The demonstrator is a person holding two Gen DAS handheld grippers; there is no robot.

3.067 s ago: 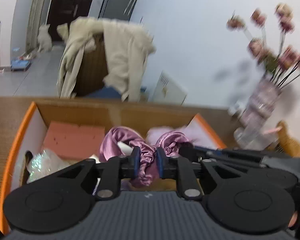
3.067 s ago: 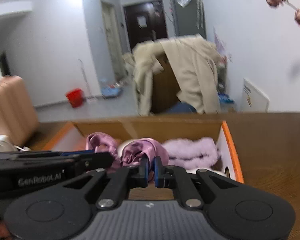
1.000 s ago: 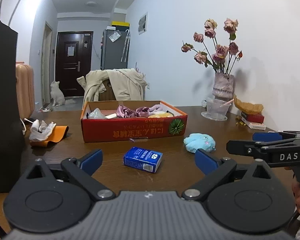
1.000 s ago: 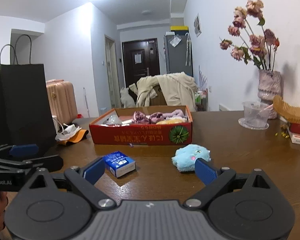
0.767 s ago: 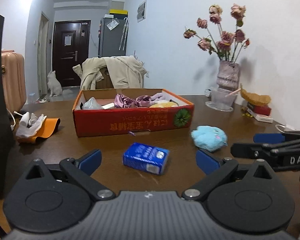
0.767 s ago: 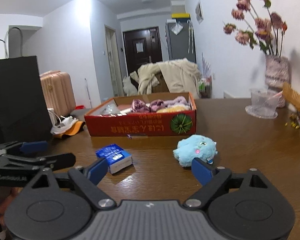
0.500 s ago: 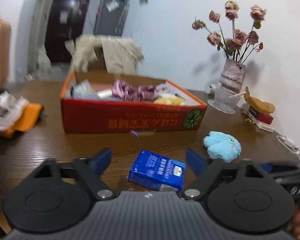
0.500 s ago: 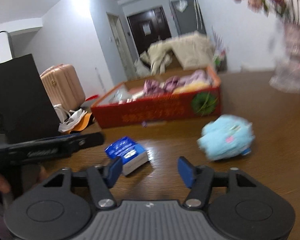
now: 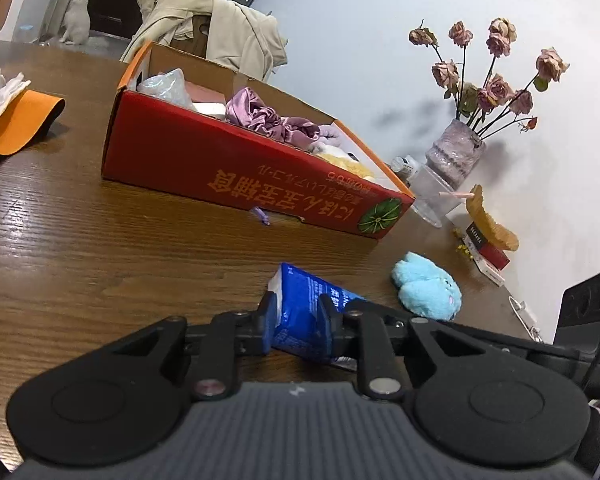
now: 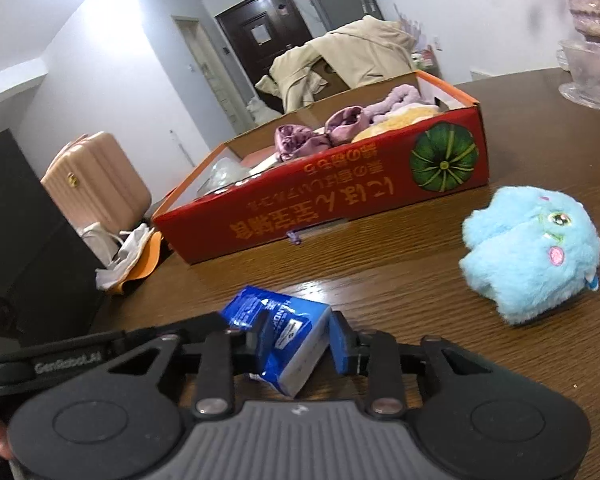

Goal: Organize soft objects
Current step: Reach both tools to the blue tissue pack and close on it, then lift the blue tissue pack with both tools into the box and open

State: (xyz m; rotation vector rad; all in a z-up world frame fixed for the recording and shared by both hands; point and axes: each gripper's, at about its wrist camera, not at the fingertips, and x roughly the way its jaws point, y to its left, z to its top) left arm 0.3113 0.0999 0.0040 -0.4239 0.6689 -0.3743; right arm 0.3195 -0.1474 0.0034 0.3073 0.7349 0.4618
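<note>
Both tongs, left & right, clenched on blue pack; plush nearby.

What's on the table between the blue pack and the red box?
Only bare tabletop, bar a small purple scrap at the red box; right wrist view. Both grippers close on the blue pack.

"GenRobot.AI" is printed in grey on the black body of the left tool, at nine o'clock in the right wrist view. Orange characters are printed upside down on the red box; they cannot be read
</note>
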